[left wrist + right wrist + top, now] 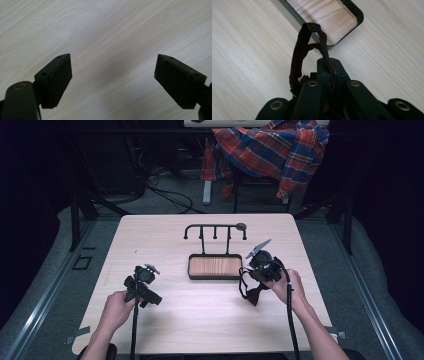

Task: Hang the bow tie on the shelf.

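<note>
— Right gripper [329, 65], jaws pinched tight on a dark maroon fabric bow tie [254, 292], its strap looping beside the black-rimmed wooden tray [214, 276].
— And the left gripper [113, 75]?
— Jaws spread wide, empty, above the pale wood table [200, 312].

From my right gripper view the tray [352, 11] runs off the top edge, the dark strap [298, 53] drops out of sight behind the fingers [325, 72] at lower centre, and in my high view the plaid cloth [272, 150] is cropped at top.
</note>
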Demonstrator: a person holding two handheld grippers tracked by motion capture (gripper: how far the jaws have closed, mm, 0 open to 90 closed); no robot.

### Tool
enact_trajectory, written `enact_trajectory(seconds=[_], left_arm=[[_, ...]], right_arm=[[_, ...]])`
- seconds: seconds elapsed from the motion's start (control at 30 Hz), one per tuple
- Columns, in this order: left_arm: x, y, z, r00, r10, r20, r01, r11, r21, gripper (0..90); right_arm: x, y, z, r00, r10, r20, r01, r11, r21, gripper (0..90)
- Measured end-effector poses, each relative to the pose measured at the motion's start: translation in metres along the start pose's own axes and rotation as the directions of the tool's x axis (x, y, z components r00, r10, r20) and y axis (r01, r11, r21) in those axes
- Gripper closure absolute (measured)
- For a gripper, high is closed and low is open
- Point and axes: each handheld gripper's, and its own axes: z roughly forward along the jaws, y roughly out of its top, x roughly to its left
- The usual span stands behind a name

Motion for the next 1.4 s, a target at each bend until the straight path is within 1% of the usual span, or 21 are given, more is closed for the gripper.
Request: enact_trajectory(seconds=[0.07,0.17,0.2,0.23,0.43,0.53,0.57,0.63,0.93,1.1,1.2,1.4], left_arm=[[0.0,0.0,0.0,1.0,-0.001,-0.002,0.001,1.0,-0.005,14.7],[0.0,0.0,0.0,1.0,0.001,-0.006,-0.001,1.0,0.002,14.7],[0.0,0.0,0.0,1.0,0.001,-0.006,-0.001,1.0,0.002,14.7],[0.0,0.0,0.0,1.0,0.002,-0.006,-0.002,1.0,0.003,14.7],[0.001,0.0,0.001,1.0,-0.003,-0.004,0.003,1.0,0.007,14.7],[0.0,0.0,0.001,1.0,-0.006,-0.004,0.006,1.0,0.005,14.7],[0.0,0.0,0.001,1.0,-0.003,-0.006,0.003,1.0,0.007,14.7],[0.0,0.0,0.001,1.0,-0.004,-0.006,0.004,1.0,0.008,14.7],[0.001,-0.001,0.001,0.9999,-0.002,-0.01,0.002,0.9999,0.01,14.8],[0.0,-0.001,0.001,0.9999,0.0,-0.011,0.0,0.9999,0.012,14.7],[0.0,-0.001,0.002,0.9999,0.0,-0.01,0.0,0.9999,0.011,14.7],[0.001,-0.001,0.001,1.0,0.0,-0.01,0.0,1.0,0.007,14.7]], right_arm=[[0.0,0.0,-0.001,1.0,0.0,-0.002,0.0,1.0,-0.003,87.5],[-0.001,0.001,-0.003,1.0,0.004,0.0,-0.004,1.0,-0.013,87.5],[-0.001,0.001,-0.003,0.9999,0.013,-0.007,-0.013,1.0,-0.022,87.5],[-0.002,0.002,-0.004,0.9999,0.01,-0.004,-0.01,1.0,-0.015,87.5],[-0.003,0.004,-0.009,0.9998,0.018,-0.007,-0.019,0.998,-0.053,87.5],[-0.004,0.005,-0.011,0.9999,0.013,-0.003,-0.013,0.999,-0.05,87.5],[-0.004,0.005,-0.011,0.9998,0.022,-0.004,-0.022,0.998,-0.057,87.5],[-0.006,0.006,-0.012,0.9998,0.019,-0.002,-0.019,0.998,-0.056,87.5],[-0.011,0.013,-0.02,0.9997,0.025,0.008,-0.024,0.996,-0.084,87.5],[-0.015,0.015,-0.024,0.9992,0.037,0.014,-0.035,0.995,-0.095,87.5],[-0.017,0.017,-0.025,0.9992,0.04,0.01,-0.039,0.994,-0.1,87.6],[-0.021,0.024,-0.028,0.9985,0.049,0.023,-0.046,0.993,-0.108,87.5]])
